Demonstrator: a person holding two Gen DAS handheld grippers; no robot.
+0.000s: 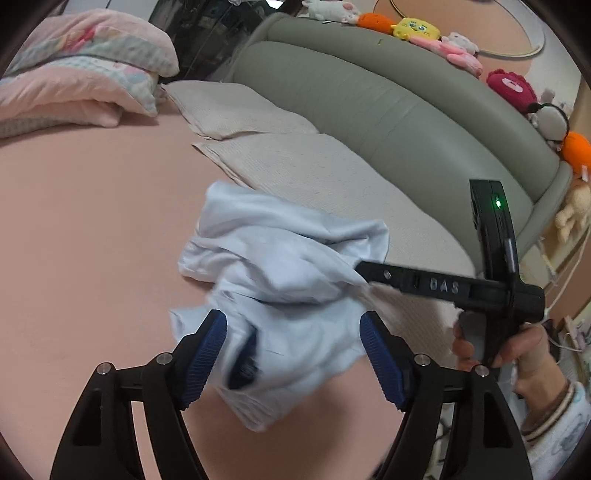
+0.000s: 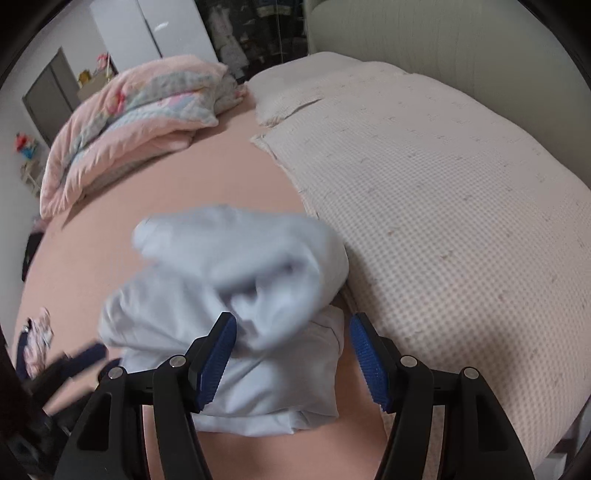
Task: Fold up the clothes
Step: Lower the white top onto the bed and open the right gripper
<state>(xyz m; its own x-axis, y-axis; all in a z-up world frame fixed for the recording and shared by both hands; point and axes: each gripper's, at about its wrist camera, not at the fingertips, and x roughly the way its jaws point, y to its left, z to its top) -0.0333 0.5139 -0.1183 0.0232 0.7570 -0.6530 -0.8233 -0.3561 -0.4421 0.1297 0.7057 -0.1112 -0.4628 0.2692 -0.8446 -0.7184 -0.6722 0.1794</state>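
A crumpled pale blue garment lies bunched and motion-blurred over the pink bed sheet. My left gripper is open, its blue pads standing wide on either side of the cloth's lower part. The right gripper's black body reaches in from the right, held by a hand, with its tips hidden in the cloth. In the right wrist view the garment bulges between the pads of my right gripper, which is open. Its right pad stands clear of the cloth.
Two beige pillows lie to the right, against a grey-green headboard topped with plush toys. A folded pink quilt sits at the far left. Small patterned clothes lie at the bed's left edge.
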